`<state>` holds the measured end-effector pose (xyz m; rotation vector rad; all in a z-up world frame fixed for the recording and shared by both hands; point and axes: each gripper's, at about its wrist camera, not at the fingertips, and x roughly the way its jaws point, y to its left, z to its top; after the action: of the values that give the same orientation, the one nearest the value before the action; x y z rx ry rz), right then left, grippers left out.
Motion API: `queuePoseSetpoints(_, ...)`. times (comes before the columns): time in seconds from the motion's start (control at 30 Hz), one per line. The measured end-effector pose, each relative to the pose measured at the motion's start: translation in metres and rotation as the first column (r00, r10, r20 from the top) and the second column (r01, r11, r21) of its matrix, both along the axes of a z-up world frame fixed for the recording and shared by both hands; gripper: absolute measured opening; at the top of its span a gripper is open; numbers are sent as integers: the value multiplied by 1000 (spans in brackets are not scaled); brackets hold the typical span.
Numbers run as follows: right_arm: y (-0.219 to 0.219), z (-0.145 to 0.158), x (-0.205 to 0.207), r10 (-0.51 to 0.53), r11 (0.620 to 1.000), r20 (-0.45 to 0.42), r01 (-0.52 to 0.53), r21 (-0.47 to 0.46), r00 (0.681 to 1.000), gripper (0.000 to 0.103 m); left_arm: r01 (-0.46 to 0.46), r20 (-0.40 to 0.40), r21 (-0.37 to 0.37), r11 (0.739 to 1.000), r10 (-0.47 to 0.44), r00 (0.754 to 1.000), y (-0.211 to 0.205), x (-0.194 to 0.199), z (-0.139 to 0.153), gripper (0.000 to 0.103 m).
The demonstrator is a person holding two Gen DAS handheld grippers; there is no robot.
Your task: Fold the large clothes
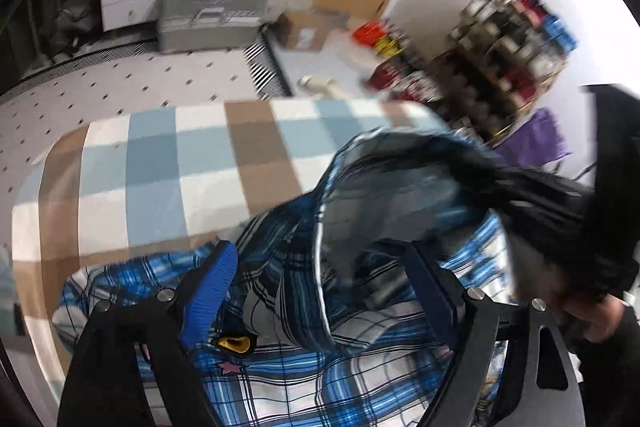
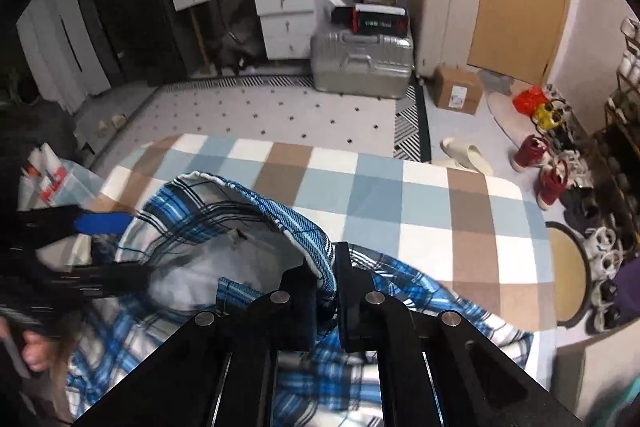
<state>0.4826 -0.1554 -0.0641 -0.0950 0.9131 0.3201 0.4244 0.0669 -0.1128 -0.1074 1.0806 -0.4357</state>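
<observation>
My right tool (image 2: 334, 267): clamped on plaid shirt (image 2: 248, 211) edge | my left tool (image 1: 320, 279): jaws apart over shirt | checked bench (image 2: 400, 195) ahead

My left gripper (image 1: 324, 279) has bright blue ribbed pads on black arms. Between them lies the shirt (image 1: 304, 367), plaid in blue, white and black. Beyond the shirt, the tablecloth (image 2: 400, 195) is checked pale blue, white and tan. My right gripper (image 2: 334, 291) is all black.
</observation>
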Motion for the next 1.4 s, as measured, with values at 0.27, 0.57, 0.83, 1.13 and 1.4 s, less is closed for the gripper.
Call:
queuePoseSetpoints(0.27, -16, 2, -8, -46, 998, 21, 46, 38, 999, 7, -60, -93, 119, 991, 71, 993, 0, -5, -22, 28)
queuePoseSetpoints(0.57, -23, 33, -45, -27, 997, 109, 19, 71, 994, 6, -55, 0, 128, 990, 55, 998, 18, -36, 26, 5)
queuePoseSetpoints(0.83, -57, 36, -145, -111, 942, 148, 57, 331, 983, 7, -53, 156, 58, 997, 43, 987, 27, -115, 39, 5)
queuePoseSetpoints(1.13, -65, -16, -240, -229, 901, 107, 170, 399, 968, 7, -61, 98, -54, 997, 66, 993, 24, -190, -17, 5)
queuePoseSetpoints(1.4, -80, -76, -254, -278, 851, -129, 306, 427, 952, 8, -107, 18, -108, 988, 109, 994, 23, -203, -49, 5)
